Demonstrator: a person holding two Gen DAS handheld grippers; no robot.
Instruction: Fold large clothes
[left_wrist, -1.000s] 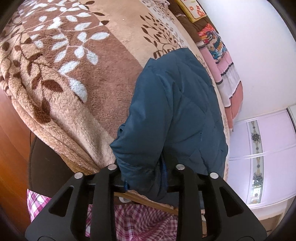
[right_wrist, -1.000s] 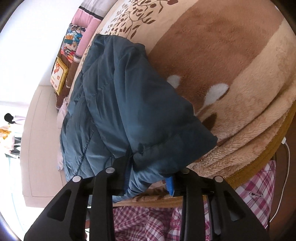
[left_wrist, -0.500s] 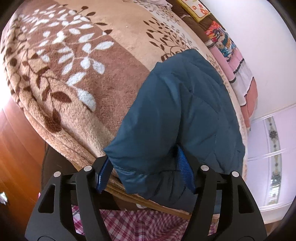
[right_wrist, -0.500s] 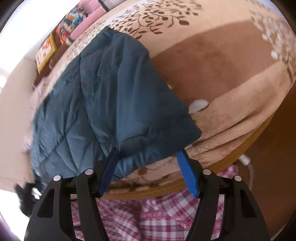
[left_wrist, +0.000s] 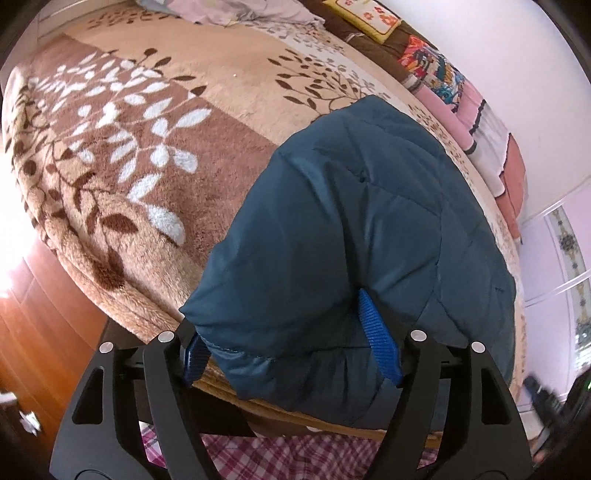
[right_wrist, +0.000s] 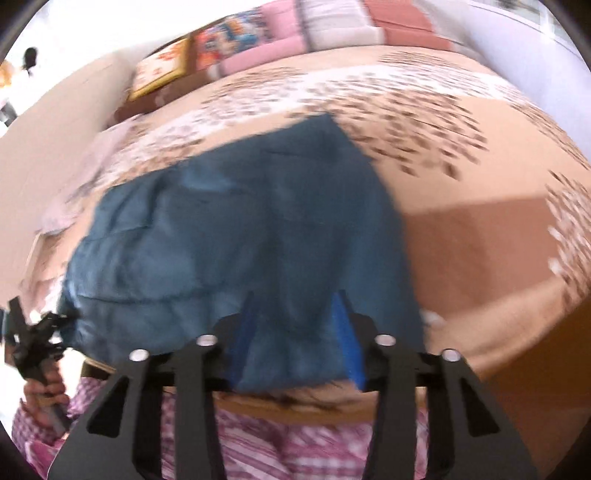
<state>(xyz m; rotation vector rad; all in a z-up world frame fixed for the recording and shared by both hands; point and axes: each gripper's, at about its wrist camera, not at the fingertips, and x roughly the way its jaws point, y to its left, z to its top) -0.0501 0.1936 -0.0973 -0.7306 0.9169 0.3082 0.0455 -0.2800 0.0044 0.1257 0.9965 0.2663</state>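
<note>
A dark teal padded jacket (left_wrist: 351, 221) lies folded on the bed, its near edge hanging over the bedside. My left gripper (left_wrist: 280, 317) is at that near edge with its jaws opening. The jacket's corner sits between the blue pads (left_wrist: 380, 332), which stand wide and do not squeeze it. In the blurred right wrist view the jacket (right_wrist: 221, 240) lies below and beyond my right gripper (right_wrist: 295, 295). That gripper's jaws are closing with a gap between the pads, and nothing is pinched. A hand holds the left gripper (right_wrist: 33, 347) at the jacket's left corner.
A brown and beige leaf-patterned fleece blanket (left_wrist: 147, 147) covers the bed. Folded bedding and pillows (left_wrist: 461, 99) line the far side by the wall. A person's pink plaid clothing (right_wrist: 295, 443) is right under the grippers. Wooden floor (left_wrist: 44, 314) lies to the left, a wardrobe (left_wrist: 569, 258) to the right.
Both grippers were shut on the jacket's near edge and have let go. The left jaws spread wide. The right gripper rose, rolled level, opened wide, then narrowed again.
</note>
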